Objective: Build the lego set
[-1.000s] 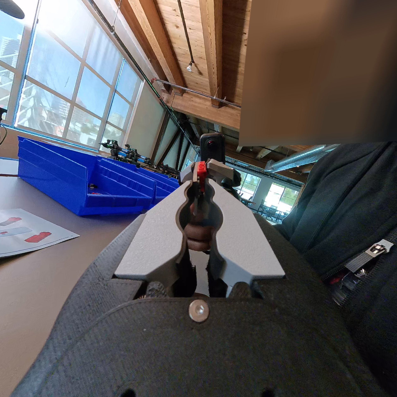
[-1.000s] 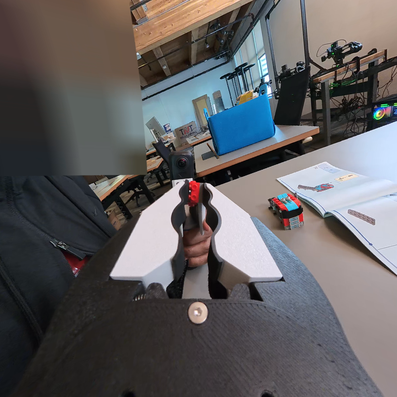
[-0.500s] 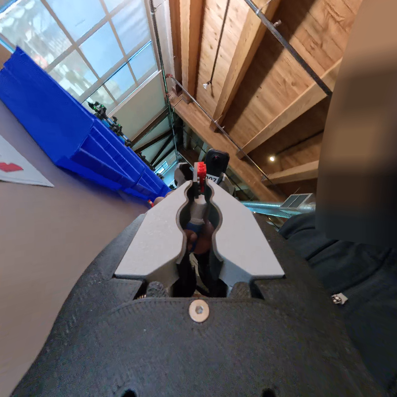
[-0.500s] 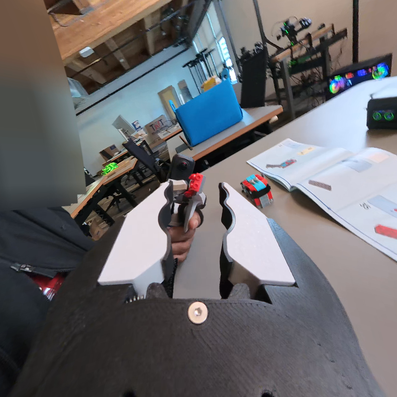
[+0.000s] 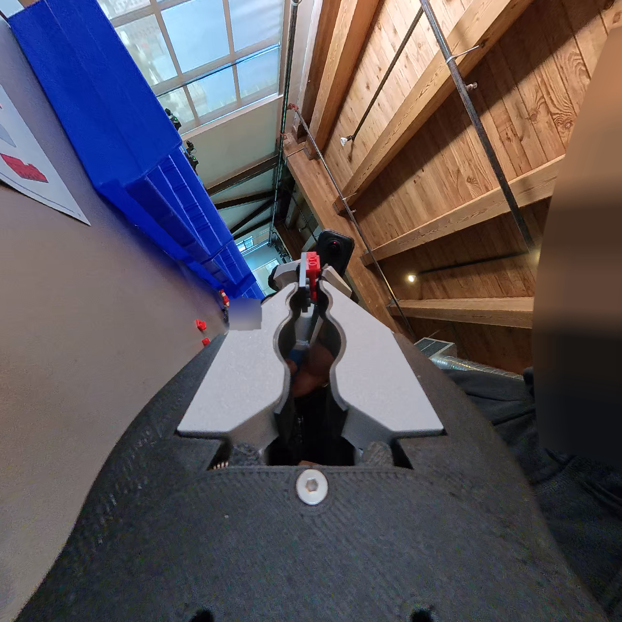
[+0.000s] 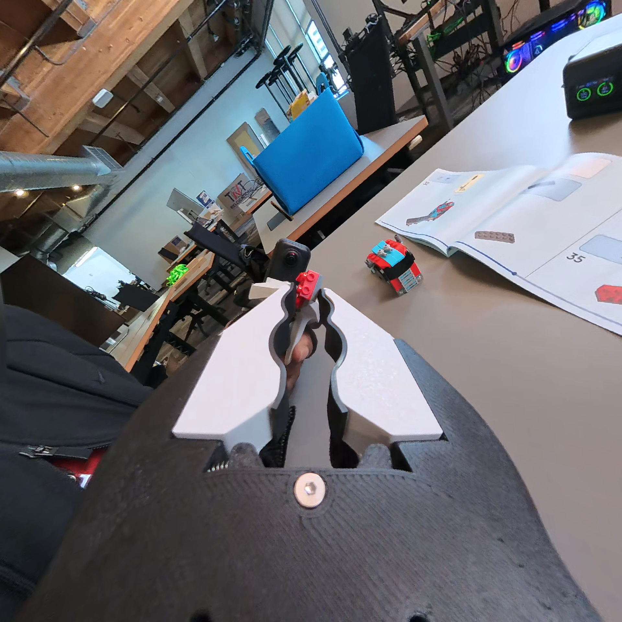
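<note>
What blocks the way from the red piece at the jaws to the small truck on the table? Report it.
Nothing visible does. The red piece sits at the tips of the right gripper; only bare table lies between it and the small truck. The open booklet lies beyond the truck.

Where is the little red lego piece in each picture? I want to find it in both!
Left wrist view: the red lego piece is just above the middle, pinched at the tip of the left claw.
Right wrist view: the piece is just above the middle again, at the tip of the right claw.
Shared landmark: the open instruction booklet, at the left edge in the left view and on the right side in the right view.
</note>
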A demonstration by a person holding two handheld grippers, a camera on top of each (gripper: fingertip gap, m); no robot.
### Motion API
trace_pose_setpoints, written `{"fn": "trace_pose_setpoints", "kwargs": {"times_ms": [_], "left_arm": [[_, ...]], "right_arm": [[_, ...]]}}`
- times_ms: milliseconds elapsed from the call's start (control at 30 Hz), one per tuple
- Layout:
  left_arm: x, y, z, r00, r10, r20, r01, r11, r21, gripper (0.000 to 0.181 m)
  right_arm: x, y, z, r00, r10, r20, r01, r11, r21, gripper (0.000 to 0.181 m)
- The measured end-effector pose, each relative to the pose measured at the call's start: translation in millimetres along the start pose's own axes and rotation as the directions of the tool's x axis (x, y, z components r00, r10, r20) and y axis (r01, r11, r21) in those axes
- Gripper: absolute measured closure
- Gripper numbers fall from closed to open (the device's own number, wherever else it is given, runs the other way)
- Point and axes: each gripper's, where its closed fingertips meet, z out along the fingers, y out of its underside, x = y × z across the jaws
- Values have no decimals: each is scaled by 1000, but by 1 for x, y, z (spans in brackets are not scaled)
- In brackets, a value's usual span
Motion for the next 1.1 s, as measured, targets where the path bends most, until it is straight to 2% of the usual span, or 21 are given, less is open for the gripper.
{"fn": "trace_pose_setpoints", "kwargs": {"times_ms": [100, 300, 700, 1100], "left_arm": [[1, -1, 0, 1000, -5, -7, 5, 1000, 4, 171], [0, -5, 0, 1000, 2, 3, -2, 1000, 31, 155], [8, -6, 4, 995, -82, -64, 87, 992, 91, 163], [12, -12, 2, 995, -76, -59, 83, 987, 135, 160]], "right_arm": [[-1, -1, 0, 1000, -15, -2, 15, 1000, 3, 170], [-4, -6, 3, 999, -51, -16, 52, 997, 53, 170], [-15, -4, 10, 988, -149, -34, 152, 982, 112, 170], [-20, -5, 13, 973, -224, -58, 229, 966, 116, 170]]}}
